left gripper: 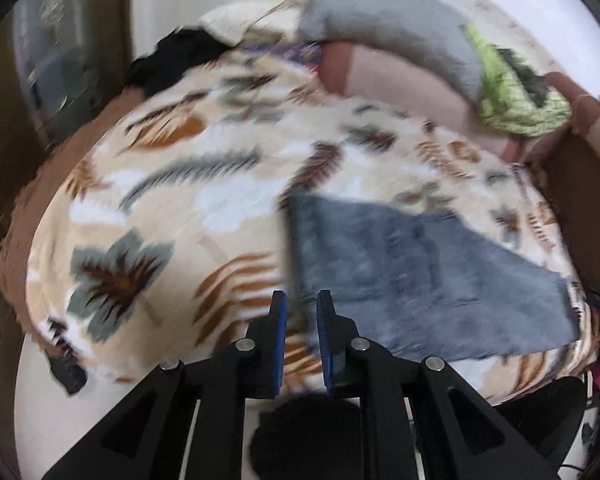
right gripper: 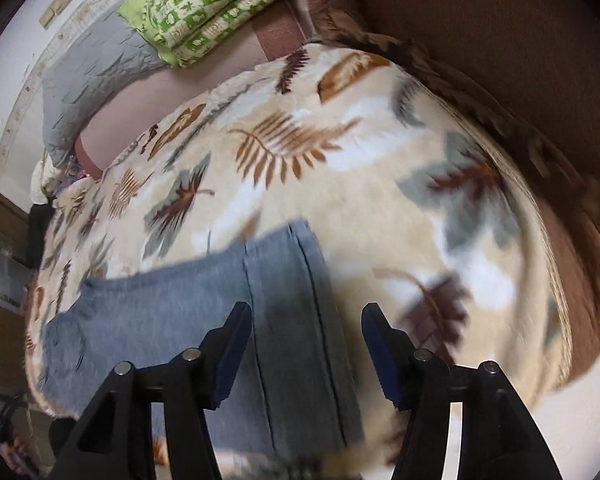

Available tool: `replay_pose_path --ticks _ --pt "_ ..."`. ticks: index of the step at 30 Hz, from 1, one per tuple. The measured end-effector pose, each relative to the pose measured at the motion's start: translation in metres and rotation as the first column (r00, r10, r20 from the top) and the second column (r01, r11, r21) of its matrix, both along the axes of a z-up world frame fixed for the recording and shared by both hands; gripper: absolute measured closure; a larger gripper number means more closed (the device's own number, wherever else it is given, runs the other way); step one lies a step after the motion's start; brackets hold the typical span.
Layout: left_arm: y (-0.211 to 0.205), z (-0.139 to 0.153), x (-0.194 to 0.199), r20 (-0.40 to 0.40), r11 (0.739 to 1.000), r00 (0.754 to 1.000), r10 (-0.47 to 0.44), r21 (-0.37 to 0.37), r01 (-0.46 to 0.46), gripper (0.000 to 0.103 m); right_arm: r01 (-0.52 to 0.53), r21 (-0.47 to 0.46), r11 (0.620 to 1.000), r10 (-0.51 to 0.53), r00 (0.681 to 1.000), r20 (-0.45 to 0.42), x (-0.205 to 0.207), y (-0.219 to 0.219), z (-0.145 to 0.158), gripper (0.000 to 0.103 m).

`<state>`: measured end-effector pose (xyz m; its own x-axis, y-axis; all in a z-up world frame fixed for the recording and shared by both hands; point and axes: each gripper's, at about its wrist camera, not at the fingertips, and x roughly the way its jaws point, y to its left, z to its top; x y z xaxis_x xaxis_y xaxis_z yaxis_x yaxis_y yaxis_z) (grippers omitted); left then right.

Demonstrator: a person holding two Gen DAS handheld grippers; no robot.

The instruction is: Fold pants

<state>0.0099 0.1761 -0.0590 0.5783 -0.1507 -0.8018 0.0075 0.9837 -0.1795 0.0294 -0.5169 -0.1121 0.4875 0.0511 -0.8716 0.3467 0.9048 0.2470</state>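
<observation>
Left wrist view, nearest: the left gripper (left gripper: pixel 302 308), two black fingers with blue pads (left gripper: pixel 281 322), jaws drawn close with only a narrow gap between them and nothing visibly held. The fingertips hover at the near left corner of the grey pants (left gripper: pixel 416 272); whether they touch the cloth cannot be told through the motion blur. The pants lie flat in a folded, roughly rectangular shape on a cream fleece blanket (left gripper: pixel 188 184) printed with brown, rust and grey-green leaves. A dark brown border (left gripper: pixel 24 216) edges the blanket at left.

Farther back in the same view: a pink pillow (left gripper: pixel 384 80) lies beyond the blanket, a grey quilted blanket (left gripper: pixel 384 20) behind it, and a green patterned cloth (left gripper: pixel 512 96) at right. A black garment (left gripper: pixel 180 56) and a cream cloth (left gripper: pixel 232 20) sit at the far left edge of the bed.

Right wrist view, nearest: the right gripper (right gripper: pixel 306 340), fingers spread wide, empty, its pads (right gripper: pixel 230 360) poised over the pants (right gripper: pixel 204 300). Stitched seams (right gripper: pixel 320 312) run lengthwise between the fingers, and the garment extends to the left across the leaf blanket (right gripper: pixel 340 184).

Farther back: the pink pillow (right gripper: pixel 148 112), the grey quilted blanket (right gripper: pixel 96 64) and the folded green patterned cloth (right gripper: pixel 212 8). A brown surface (right gripper: pixel 500 32) rises at upper right.
</observation>
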Motion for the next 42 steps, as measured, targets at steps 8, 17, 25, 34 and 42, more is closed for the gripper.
replay_pose_path --ticks 8,17,25,34,42 --pt "-0.070 0.006 0.022 0.046 0.992 0.992 -0.116 -0.052 0.119 0.066 -0.030 0.015 0.999 0.032 0.995 -0.094 0.051 0.003 -0.042 0.054" --pt "-0.103 -0.022 0.040 -0.007 0.989 0.990 -0.141 -0.049 0.140 0.054 -0.093 -0.193 0.977 0.086 0.995 -0.044 0.052 0.025 -0.008 0.090" --pt "-0.119 -0.054 0.051 -0.073 0.993 0.990 -0.118 -0.033 0.116 0.054 0.008 -0.181 0.984 -0.011 1.000 -0.018 0.074 0.019 -0.026 0.090" --pt "-0.120 -0.070 0.050 -0.108 0.994 0.988 -0.110 0.001 0.111 0.054 0.036 -0.209 0.977 -0.031 0.999 0.028 0.063 0.039 0.008 0.055" --pt "-0.152 -0.075 0.036 -0.027 0.972 0.971 -0.236 -0.001 0.236 0.054 -0.475 0.034 0.879 0.467 0.874 0.132 0.107 0.208 0.023 0.055"
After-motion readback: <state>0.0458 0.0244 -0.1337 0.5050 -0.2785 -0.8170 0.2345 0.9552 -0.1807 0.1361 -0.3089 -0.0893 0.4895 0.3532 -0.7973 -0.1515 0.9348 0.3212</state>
